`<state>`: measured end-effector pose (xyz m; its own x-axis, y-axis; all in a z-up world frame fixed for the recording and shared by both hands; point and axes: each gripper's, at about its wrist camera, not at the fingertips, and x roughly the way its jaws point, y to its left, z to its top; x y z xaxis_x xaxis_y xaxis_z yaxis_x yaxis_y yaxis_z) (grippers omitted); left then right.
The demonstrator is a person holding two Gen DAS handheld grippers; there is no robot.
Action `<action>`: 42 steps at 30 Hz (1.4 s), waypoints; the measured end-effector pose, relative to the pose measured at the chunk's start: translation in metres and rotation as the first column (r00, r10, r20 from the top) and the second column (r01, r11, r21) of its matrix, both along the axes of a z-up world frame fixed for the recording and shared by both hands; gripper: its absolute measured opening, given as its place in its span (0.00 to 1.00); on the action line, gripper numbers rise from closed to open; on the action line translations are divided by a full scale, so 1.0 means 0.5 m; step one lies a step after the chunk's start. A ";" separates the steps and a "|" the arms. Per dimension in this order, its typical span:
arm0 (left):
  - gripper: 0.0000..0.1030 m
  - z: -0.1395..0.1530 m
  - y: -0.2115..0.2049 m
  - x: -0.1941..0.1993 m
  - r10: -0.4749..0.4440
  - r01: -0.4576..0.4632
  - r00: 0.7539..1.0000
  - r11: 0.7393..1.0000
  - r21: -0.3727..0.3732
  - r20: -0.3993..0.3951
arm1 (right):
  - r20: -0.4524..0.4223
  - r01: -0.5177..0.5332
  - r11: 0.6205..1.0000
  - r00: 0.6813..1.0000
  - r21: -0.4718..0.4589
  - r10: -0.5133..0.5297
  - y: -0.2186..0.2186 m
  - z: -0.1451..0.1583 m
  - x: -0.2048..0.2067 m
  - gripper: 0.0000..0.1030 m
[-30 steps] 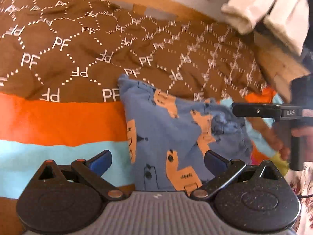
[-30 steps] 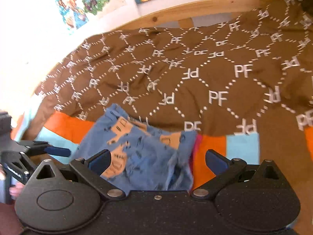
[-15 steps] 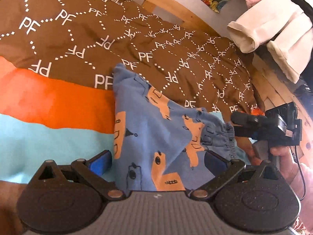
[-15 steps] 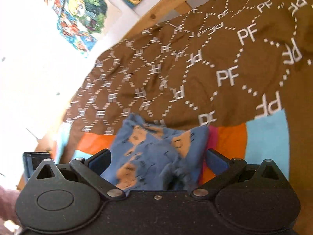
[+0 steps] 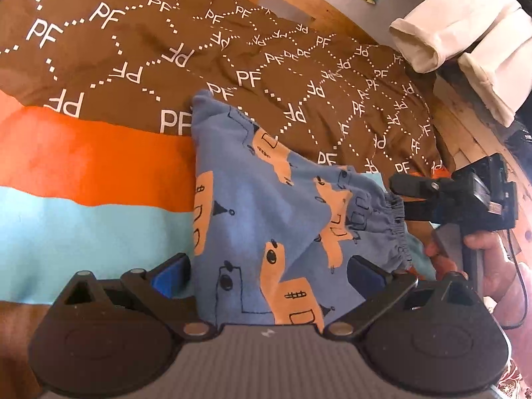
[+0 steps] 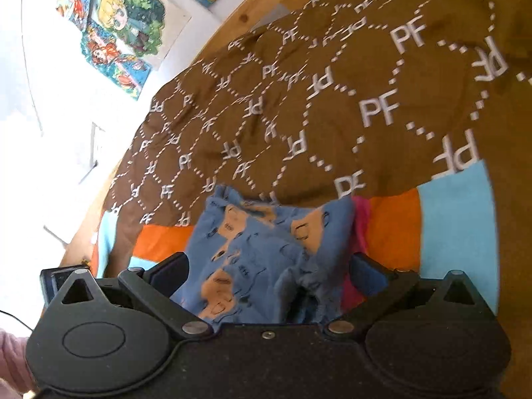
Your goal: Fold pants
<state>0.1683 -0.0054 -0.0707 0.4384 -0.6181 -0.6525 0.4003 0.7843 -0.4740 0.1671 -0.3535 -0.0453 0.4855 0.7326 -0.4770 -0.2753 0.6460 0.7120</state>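
Blue pants (image 5: 266,219) with orange print lie bunched on the bed's brown blanket (image 5: 133,50), across its orange and pale blue stripes. Left tool (image 5: 269,267): fingers spread wide, pants between them, near edge hidden by the tool body. Right tool (image 6: 269,267): fingers spread too; view blurred. From the left camera its tips sit at the waistband (image 5: 397,226); contact unclear.
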 end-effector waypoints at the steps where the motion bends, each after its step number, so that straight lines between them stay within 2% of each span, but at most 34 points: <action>1: 1.00 -0.001 -0.002 -0.001 0.000 0.000 1.000 1.000 0.005 0.003 | -0.002 -0.021 1.000 1.000 0.006 0.021 0.005 0.001 -0.004 1.00; 4: 1.00 -0.004 -0.011 -0.005 -0.010 0.009 1.000 0.999 0.035 0.023 | 0.012 -0.033 0.999 0.999 -0.023 0.033 0.013 0.004 -0.017 0.99; 9: 1.00 -0.006 -0.019 -0.009 -0.038 0.035 0.998 0.997 0.073 0.047 | -0.003 0.011 1.000 1.000 0.021 -0.011 0.002 -0.004 -0.021 0.99; 16: 1.00 -0.005 -0.028 -0.019 -0.072 0.063 0.995 0.991 0.119 0.073 | -0.029 0.058 0.998 0.998 -0.020 -0.058 0.024 -0.001 -0.010 0.99; 19: 1.00 -0.005 -0.031 -0.020 -0.078 0.068 0.994 0.990 0.127 0.076 | -0.034 0.073 0.997 0.997 -0.011 -0.073 0.023 -0.003 -0.009 0.99; 22: 1.00 -0.005 -0.028 -0.015 -0.076 0.068 0.995 0.991 0.116 0.063 | -0.039 0.092 0.996 0.995 -0.011 -0.092 0.019 -0.005 -0.012 0.94; 25: 1.00 -0.005 -0.021 -0.009 -0.055 0.052 0.998 0.995 0.082 0.038 | -0.045 0.117 0.993 0.992 -0.012 -0.118 0.010 -0.009 -0.017 0.83; 27: 1.00 -0.006 -0.016 -0.005 -0.042 0.041 0.999 0.997 0.061 0.022 | -0.054 0.144 0.989 0.988 -0.015 -0.145 0.002 -0.012 -0.022 0.69; 28: 1.00 -0.006 -0.013 -0.003 -0.036 0.035 0.999 0.998 0.049 0.014 | -0.057 0.155 0.988 0.986 -0.014 -0.156 -0.003 -0.015 -0.024 0.65; 30: 1.00 -0.007 -0.009 0.000 -0.027 0.027 1.000 0.999 0.032 0.002 | -0.064 0.179 0.984 0.982 -0.014 -0.180 -0.012 -0.022 -0.029 0.49; 32: 1.00 -0.007 -0.006 0.003 -0.019 0.019 1.000 1.000 0.018 -0.008 | -0.076 0.209 0.978 0.975 -0.010 -0.209 -0.021 -0.030 -0.033 0.40; 35: 1.00 -0.007 -0.002 0.006 -0.008 0.009 1.000 1.000 0.003 -0.019 | -0.091 0.236 0.972 0.968 0.021 -0.233 -0.031 -0.041 -0.037 0.38; 38: 0.97 -0.007 0.001 0.007 0.005 -0.005 1.000 1.000 -0.003 -0.028 | -0.074 0.234 0.972 0.970 0.004 -0.233 -0.026 -0.040 -0.039 0.38; 42: 0.87 -0.006 0.011 0.008 0.041 -0.042 0.998 0.999 -0.017 -0.046 | -0.072 0.233 0.973 0.970 0.004 -0.232 -0.027 -0.041 -0.040 0.38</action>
